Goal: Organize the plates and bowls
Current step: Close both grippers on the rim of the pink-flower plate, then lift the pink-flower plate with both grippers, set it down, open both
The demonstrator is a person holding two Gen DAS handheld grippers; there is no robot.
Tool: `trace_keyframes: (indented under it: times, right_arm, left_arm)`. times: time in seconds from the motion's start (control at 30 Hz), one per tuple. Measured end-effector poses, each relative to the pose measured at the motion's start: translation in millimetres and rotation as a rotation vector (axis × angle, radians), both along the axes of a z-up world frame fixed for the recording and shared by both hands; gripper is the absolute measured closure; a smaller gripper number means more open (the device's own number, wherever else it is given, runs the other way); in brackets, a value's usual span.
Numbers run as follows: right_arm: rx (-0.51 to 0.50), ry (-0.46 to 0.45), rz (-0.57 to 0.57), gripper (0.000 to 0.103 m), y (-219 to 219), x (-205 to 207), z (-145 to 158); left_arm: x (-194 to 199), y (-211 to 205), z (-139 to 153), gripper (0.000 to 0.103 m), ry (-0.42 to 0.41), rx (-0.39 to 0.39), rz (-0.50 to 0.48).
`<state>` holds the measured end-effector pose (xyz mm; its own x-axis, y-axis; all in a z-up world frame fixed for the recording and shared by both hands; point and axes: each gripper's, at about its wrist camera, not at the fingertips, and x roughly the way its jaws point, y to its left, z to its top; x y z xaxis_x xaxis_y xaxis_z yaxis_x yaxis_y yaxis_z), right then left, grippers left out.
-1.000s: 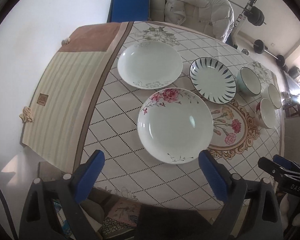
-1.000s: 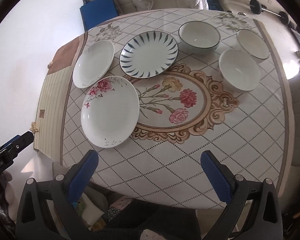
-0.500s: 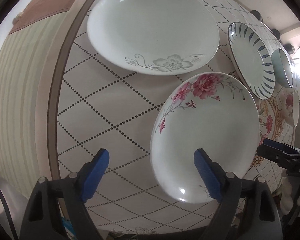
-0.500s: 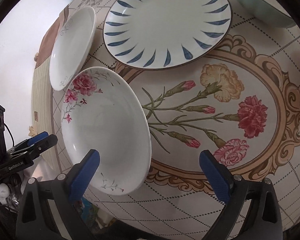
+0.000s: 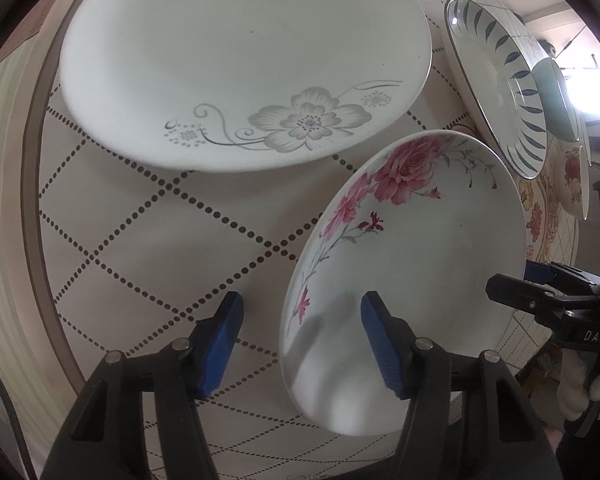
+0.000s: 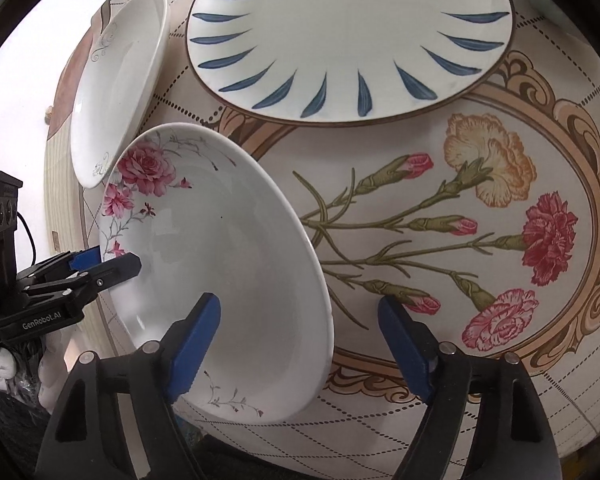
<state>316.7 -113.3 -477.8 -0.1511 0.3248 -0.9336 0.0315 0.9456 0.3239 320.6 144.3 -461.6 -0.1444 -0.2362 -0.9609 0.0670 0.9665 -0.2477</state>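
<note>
floral tablecloth (image 6: 440,216), dotted diamond grid, striped edge — rose plate (image 5: 412,264)

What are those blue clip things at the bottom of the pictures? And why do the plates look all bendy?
Those blue clips belong to two grabbing tools that a person holds, one in each hand. Each tool carries a small camera looking along its two fingers, and its wide lens bends everything. One picture comes from the left tool, the other from the right tool.

On the tablecloth lie three plates: a pink-rose plate, a grey-flower plate and a blue-leaf plate. Some bowls sit farther off.

Nothing is held yet. Both tools are closing, each with one finger over the pink-rose plate and one outside its rim, on opposite sides. My guess is that they will lift it together.
</note>
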Motion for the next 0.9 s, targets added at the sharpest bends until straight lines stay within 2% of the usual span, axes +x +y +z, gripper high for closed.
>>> trace_keyframes:
  times: [0.03,0.07,0.13,0.17,0.3,0.6,0.9]
  right_arm:
    - [0.014,0.002,-0.006,0.039,0.5,1.0,-0.5]
    - [0.036,0.015,-0.016,0.055,1.6,1.3,-2.5]
    - [0.038,0.021,-0.030,0.063,1.4,1.9,-4.7]
    - [0.026,0.015,-0.024,0.067,-0.1,2.6,-3.9]
    - [0.013,-0.011,-0.026,0.081,-9.6,-2.1,-3.9]
    - [0.063,-0.007,-0.067,0.083,-37.0,-16.4,-6.7]
    - [0.058,0.002,-0.093,0.083,-89.1,-56.8,0.6]
  left_arm:
    - [-1.1,-2.1,0.5,0.046,-0.001,0.002,-0.010]
    - [-2.3,-3.3,1.6,0.048,0.000,0.004,-0.018]
    - [-3.3,-8.8,1.6,0.065,0.006,-0.003,-0.032]
    - [-5.1,-11.3,1.8,0.070,0.009,-0.004,-0.042]
    - [-7.3,-19.2,4.0,0.073,-0.013,0.041,-0.058]
    - [-20.1,-24.1,6.9,0.074,-0.012,0.057,-0.042]
    - [-42.2,-71.5,10.6,0.074,-0.003,0.054,-0.105]
